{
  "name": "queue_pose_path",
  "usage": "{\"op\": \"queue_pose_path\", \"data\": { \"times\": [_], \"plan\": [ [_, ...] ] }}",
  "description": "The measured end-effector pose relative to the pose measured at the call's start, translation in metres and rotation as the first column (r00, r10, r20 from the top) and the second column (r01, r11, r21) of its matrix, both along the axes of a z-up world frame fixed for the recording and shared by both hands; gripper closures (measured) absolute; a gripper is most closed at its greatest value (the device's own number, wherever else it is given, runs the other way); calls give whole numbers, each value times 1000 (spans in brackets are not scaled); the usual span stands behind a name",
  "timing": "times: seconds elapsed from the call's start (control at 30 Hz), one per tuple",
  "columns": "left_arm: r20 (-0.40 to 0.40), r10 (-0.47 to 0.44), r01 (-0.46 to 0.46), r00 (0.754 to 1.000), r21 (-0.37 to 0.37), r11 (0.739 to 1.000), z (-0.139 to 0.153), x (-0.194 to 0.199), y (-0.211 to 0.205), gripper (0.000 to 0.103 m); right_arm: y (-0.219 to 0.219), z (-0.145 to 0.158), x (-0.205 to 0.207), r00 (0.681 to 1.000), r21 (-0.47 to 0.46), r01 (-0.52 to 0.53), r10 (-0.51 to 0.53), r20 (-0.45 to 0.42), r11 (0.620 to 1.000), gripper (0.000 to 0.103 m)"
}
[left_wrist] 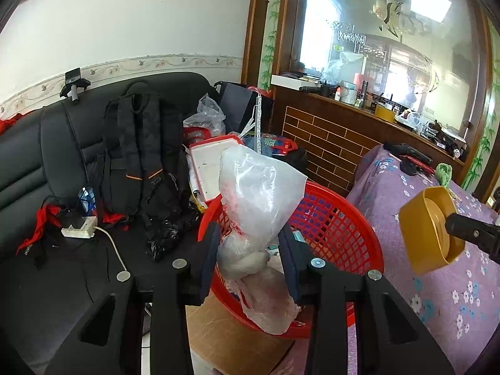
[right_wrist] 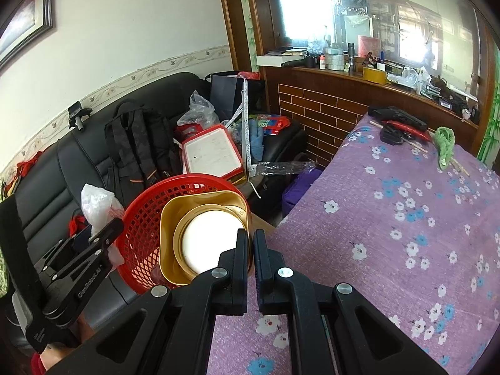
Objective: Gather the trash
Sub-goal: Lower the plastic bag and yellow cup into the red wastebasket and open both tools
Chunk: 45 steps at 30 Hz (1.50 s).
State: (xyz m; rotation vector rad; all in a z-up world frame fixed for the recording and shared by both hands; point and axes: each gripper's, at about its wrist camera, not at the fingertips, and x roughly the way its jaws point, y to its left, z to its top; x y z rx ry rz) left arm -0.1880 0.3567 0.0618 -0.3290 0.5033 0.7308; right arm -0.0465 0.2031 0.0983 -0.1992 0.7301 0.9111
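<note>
Floral purple tablecloth (right_wrist: 390, 218) right of both claws: left gripper (left_wrist: 250, 250) clamps a crumpled plastic bag (left_wrist: 256, 193) over the red mesh basket (left_wrist: 337, 228); right gripper (right_wrist: 251, 247), jaws together, apparently pinches the gold tray (right_wrist: 200, 237) rim.

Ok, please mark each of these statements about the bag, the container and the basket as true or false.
1. The left claw holds a clear plastic bag. True.
2. The right claw is wide open and empty. False: it is shut on the rim of a gold container.
3. The red basket has mesh walls. True.
4. The gold container lies inside the red basket. False: the claw holds it in the air, beside the basket.
5. A black backpack leans on the sofa. True.
6. The cloth with flowers is green. False: it is purple.
</note>
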Motion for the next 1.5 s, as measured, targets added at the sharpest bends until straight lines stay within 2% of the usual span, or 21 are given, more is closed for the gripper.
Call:
{"op": "queue_pose_path", "data": {
  "times": [0.37,0.6,1.03,1.5],
  "plan": [
    [9,-28,28,1000,5,1000,9,-4,7,67,25,4,4,999,9,-32,32,-39,999,98],
    [13,-84,84,996,-17,996,14,7,8,67,34,3,10,999,9,-26,26,-44,1000,98],
    [9,-147,148,989,-94,985,-3,29,14,67,50,-19,26,994,-18,-23,21,-110,1000,98],
    [6,-157,157,988,-82,984,-6,33,13,67,59,-20,28,994,-23,-30,27,-109,999,97]
  ]
}}
